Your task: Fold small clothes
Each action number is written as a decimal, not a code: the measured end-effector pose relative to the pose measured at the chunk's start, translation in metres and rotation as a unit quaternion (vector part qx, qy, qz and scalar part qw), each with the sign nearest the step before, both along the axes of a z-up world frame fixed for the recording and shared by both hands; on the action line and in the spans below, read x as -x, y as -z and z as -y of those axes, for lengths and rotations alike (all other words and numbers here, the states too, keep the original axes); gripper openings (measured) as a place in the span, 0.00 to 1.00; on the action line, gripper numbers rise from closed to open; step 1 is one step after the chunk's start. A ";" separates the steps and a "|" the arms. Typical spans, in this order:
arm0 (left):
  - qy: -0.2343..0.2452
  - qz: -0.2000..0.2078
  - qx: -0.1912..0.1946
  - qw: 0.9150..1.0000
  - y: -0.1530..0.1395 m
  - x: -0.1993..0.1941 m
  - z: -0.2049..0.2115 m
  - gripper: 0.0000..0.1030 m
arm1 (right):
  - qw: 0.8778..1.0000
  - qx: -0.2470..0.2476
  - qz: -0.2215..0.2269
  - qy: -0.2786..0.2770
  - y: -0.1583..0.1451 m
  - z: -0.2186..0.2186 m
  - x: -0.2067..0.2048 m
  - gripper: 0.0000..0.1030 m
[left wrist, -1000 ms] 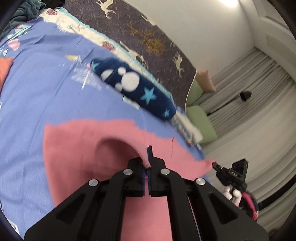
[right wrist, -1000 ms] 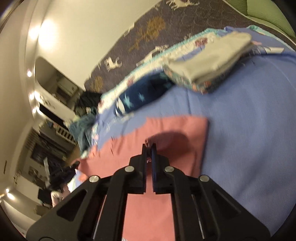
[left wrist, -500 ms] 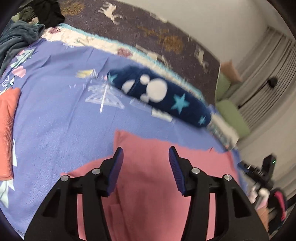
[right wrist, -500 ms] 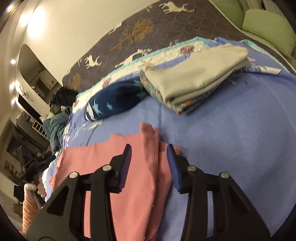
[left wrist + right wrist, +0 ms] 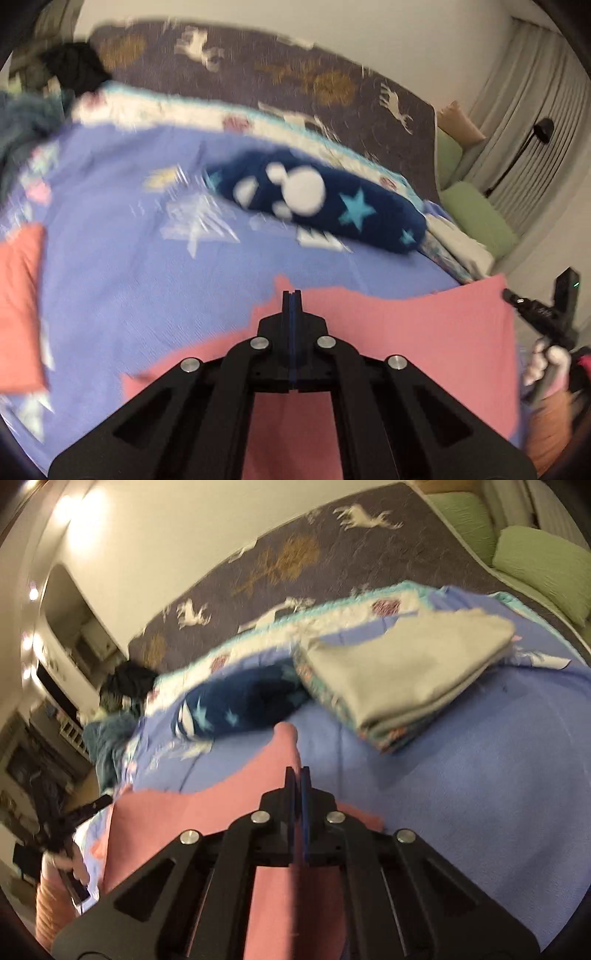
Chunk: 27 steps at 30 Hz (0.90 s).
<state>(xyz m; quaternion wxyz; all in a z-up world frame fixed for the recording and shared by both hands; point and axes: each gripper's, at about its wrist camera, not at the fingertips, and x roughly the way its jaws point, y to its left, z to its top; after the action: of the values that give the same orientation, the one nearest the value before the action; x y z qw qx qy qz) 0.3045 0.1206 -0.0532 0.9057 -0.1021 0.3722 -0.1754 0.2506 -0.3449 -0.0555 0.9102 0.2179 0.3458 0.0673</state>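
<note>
Pinching pink garment (image 5: 424, 332): left gripper (image 5: 291, 295) and right gripper (image 5: 297, 771), jaws just closed, on opposite ends, cloth spanning between.

My own fingers (image 5: 291, 306) cover the pink garment's (image 5: 424, 332) near part; its lower end runs off frame. Bedspread (image 5: 122, 280) prints motion-blurred. Folded stack's (image 5: 406, 672) lower layers unreadable.

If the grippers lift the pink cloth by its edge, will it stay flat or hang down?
The pink cloth would probably hang limp: it already drapes in soft folds where the right gripper pinches it. It looks thin, so likely light.
</note>
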 end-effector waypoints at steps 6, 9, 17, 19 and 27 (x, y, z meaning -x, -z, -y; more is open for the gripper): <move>0.028 -0.027 0.001 0.999 0.020 0.006 0.001 0.02 | 0.997 -0.012 -0.077 0.020 0.036 0.018 -0.005 0.16; 0.047 -0.004 -0.025 0.999 0.012 0.041 0.006 0.16 | 0.998 -0.011 -0.059 0.006 0.032 0.019 0.033 0.29; 0.215 0.007 0.019 0.976 -0.014 0.125 0.102 0.30 | 0.997 -0.031 -0.072 -0.008 0.037 0.033 0.094 0.29; 0.274 0.000 0.030 0.961 -0.014 0.146 0.141 0.40 | 0.996 -0.053 -0.068 -0.022 0.036 0.031 0.097 0.29; 0.409 -0.046 -0.017 0.911 0.022 0.215 0.281 0.42 | 0.995 -0.055 -0.066 -0.059 0.038 0.029 0.094 0.43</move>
<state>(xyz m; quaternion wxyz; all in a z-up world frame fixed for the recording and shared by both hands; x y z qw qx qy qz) 0.0891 -0.1605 -0.0754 0.7385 0.0667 0.4255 -0.5188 0.1566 -0.3742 -0.0932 0.8666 0.2505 0.4130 0.1254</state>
